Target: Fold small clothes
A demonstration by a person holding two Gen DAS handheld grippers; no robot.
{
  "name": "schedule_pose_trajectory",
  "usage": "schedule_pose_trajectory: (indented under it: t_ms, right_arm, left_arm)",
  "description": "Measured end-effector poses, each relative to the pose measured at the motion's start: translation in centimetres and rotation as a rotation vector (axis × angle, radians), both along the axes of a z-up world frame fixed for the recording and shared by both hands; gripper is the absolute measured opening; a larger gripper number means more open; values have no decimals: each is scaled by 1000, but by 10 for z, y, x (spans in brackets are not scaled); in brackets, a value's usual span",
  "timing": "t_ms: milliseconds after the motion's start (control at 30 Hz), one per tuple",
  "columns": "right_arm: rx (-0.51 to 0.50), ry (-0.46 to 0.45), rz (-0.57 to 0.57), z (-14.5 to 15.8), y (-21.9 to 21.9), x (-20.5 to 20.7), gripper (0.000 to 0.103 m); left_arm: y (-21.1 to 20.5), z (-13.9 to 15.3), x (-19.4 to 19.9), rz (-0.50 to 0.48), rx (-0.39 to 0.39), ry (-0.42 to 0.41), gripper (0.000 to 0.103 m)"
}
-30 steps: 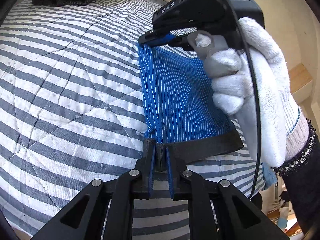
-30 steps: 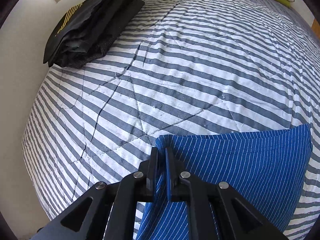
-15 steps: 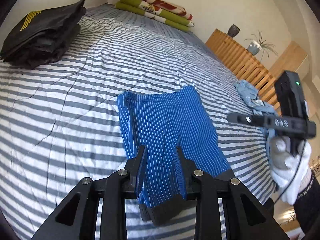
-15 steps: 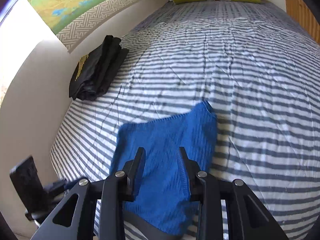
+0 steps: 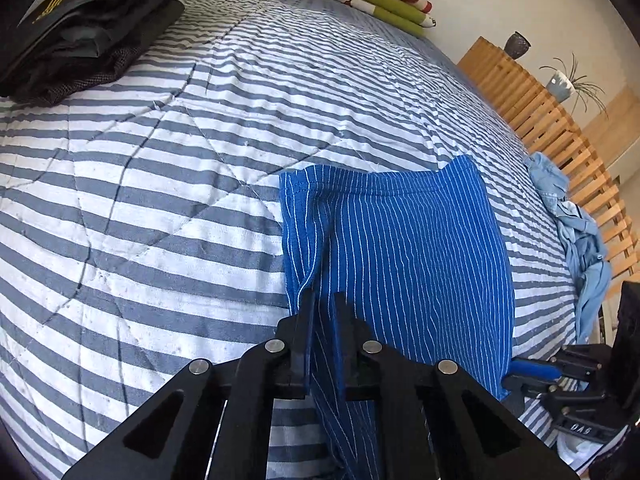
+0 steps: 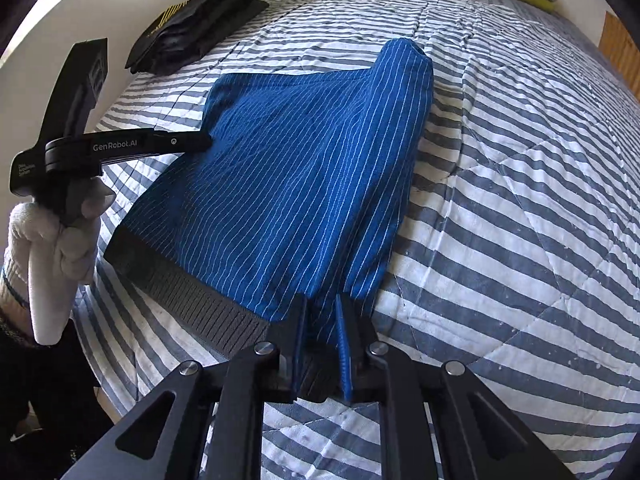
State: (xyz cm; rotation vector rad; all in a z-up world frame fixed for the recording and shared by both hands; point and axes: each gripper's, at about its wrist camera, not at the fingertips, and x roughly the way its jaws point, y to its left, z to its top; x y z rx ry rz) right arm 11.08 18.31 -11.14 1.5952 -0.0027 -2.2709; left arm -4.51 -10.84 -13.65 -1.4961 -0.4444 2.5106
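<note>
My left tongs [image 5: 323, 304] are clamped on the near edge of the blue striped shorts [image 5: 404, 240], which lie flat on the striped bed [image 5: 160, 184]. My right tongs [image 6: 323, 308] look pinched on the waistband [image 6: 192, 300] corner, though bunched cloth blurs that.
</note>
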Motion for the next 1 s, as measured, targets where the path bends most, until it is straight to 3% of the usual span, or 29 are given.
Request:
schedule_pose_trajectory:
  t_ms: [67, 133, 267, 367, 433, 567, 667, 733, 800, 1000]
  right_arm:
    - [-58, 19, -2, 15, 8, -7, 13]
    - [-110, 64, -33, 34, 18, -21, 13]
    - [-156, 106, -120, 52, 27, -69, 13]
    - [-172, 89, -149, 46, 23, -104, 13]
    - [-119, 82, -157, 32, 20, -121, 13]
    - [-126, -18, -203, 1, 33, -138, 13]
    - [-219, 0, -243, 15, 50, -124, 17]
    - [-236, 21, -242, 24, 60, -109, 26]
    - [-236, 13, -236, 26, 68, -95, 29]
    - [-269, -84, -221, 3, 76, -74, 29]
  left_arm:
    - [-3, 14, 7, 12, -3, 44, 9]
    - [-5, 27, 13, 5, 52, 81, 10]
    - [6, 27, 7, -19, 43, 81, 10]
    - [8, 12, -5, -13, 38, 33, 10]
    - [4, 5, -10, 1, 13, 21, 10]
    - [-8, 5, -9, 9, 48, 20, 10]
    - [-15, 18, 4, 9, 35, 61, 25]
    - [-20, 21, 14, 11, 60, 55, 46]
    - [-21, 22, 21, -6, 67, 40, 60]
    - [-23, 1, 21, -15, 132, -44, 58]
